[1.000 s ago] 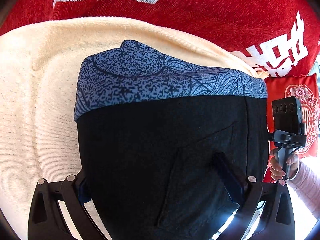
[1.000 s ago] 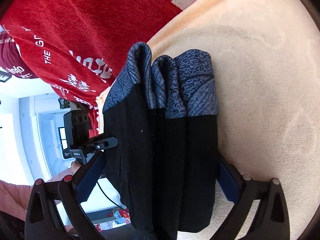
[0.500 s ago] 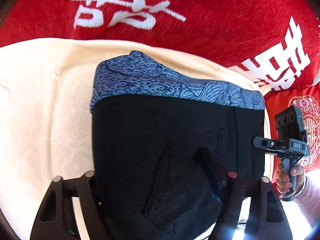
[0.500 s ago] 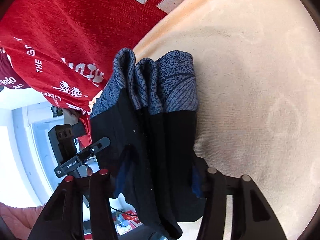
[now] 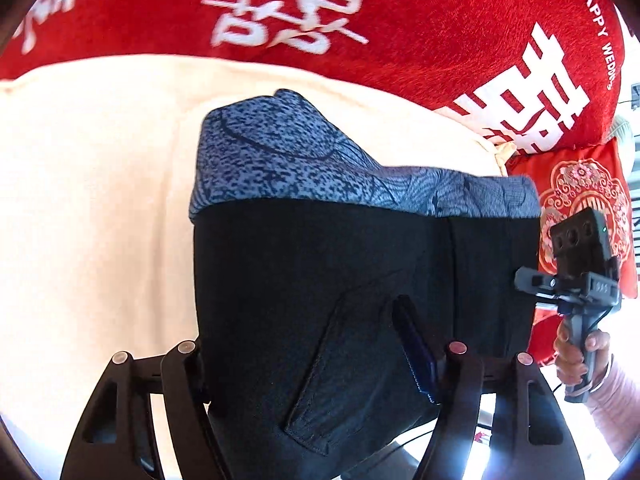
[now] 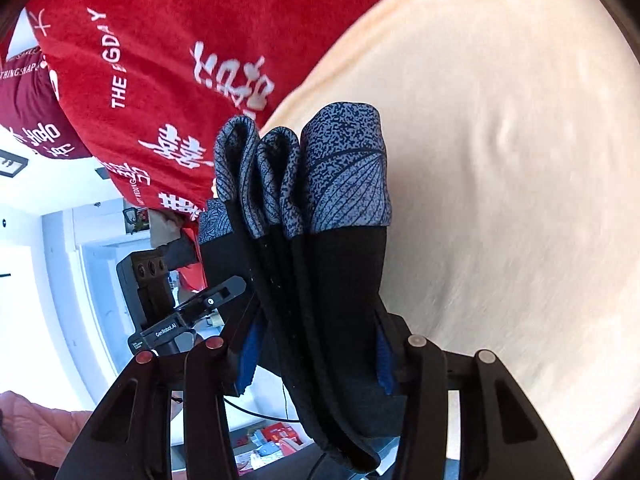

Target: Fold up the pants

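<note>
Left wrist view: the folded pants (image 5: 320,280) fill the centre of the frame, a black bundle with a blue-grey patterned waistband (image 5: 320,164) along its upper edge. The left claw (image 5: 316,364) pinches the bundle at lower centre; one blue pad presses into the cloth right of centre, the other finger sits at the bundle's left edge. The other handheld gripper, with the person's hand (image 5: 580,352) on its grip, appears at the right edge, touching the bundle's right side. Behind lie a cream blanket (image 5: 100,200) and, across the top, a red blanket (image 5: 400,20) with white characters; a red cushion (image 5: 580,184) shows at right.

Right wrist view: the same bundle (image 6: 320,280) is seen edge-on at centre, three or more stacked layers, with the waistband rolls (image 6: 304,176) uppermost in the frame. The right claw (image 6: 316,356) is closed on the stack from both sides, blue pads against the black cloth. The bundle appears to be held above the cream blanket (image 6: 500,160) and not resting on it, though contact at the far end cannot be ruled out.

Step in hand, as judged: folding looks essentially complete, and the compact bundle is being carried or positioned. The next move likely calls for lowering it flat onto the blanket and releasing both claws without letting the layers slide apart.

Orientation: the waistband points away from both cameras, toward the top of each frame. In the left view the bundle's long axis runs left to right along the waistband.
</note>
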`<act>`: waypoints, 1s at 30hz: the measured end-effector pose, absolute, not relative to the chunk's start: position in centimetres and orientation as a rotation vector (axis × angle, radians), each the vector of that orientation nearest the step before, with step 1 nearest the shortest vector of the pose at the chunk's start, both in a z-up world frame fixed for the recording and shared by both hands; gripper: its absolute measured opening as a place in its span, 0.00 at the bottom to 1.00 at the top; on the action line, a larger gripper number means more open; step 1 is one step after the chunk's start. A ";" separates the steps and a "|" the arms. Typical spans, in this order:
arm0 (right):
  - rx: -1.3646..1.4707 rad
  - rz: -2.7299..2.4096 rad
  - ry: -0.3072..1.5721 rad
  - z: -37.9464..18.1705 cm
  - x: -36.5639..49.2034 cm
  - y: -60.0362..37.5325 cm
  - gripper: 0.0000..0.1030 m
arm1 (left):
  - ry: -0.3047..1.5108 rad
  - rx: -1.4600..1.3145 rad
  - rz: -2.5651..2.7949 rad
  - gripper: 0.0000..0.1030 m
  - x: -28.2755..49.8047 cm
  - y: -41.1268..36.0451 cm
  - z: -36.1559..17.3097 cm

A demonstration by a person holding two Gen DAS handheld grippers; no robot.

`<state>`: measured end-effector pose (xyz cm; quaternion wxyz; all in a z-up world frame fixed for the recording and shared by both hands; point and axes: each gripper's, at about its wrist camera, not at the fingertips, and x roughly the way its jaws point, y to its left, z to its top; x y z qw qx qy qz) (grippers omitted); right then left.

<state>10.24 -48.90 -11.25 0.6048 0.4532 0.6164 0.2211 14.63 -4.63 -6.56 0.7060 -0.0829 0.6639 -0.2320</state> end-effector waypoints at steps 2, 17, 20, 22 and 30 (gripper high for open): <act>1.061 0.495 1.440 -12.2 8.9 -48.1 0.50 | 1.480 -0.178 -0.506 0.71 13.6 -3.1 -6.9; 0.710 0.092 1.522 -11.9 6.7 -45.8 0.79 | 1.459 0.017 -0.354 1.00 11.4 0.0 -10.7; 0.571 0.013 1.512 -10.1 5.9 -45.3 0.80 | 1.433 0.096 -0.339 1.00 10.8 -0.7 -9.8; 0.492 -0.030 1.499 -9.1 5.3 -44.7 0.81 | 1.425 0.131 -0.329 1.00 10.3 -1.1 -9.0; 0.373 -0.150 1.437 -4.7 2.4 -42.2 0.95 | 1.384 0.154 -0.303 1.00 7.9 -0.9 -4.7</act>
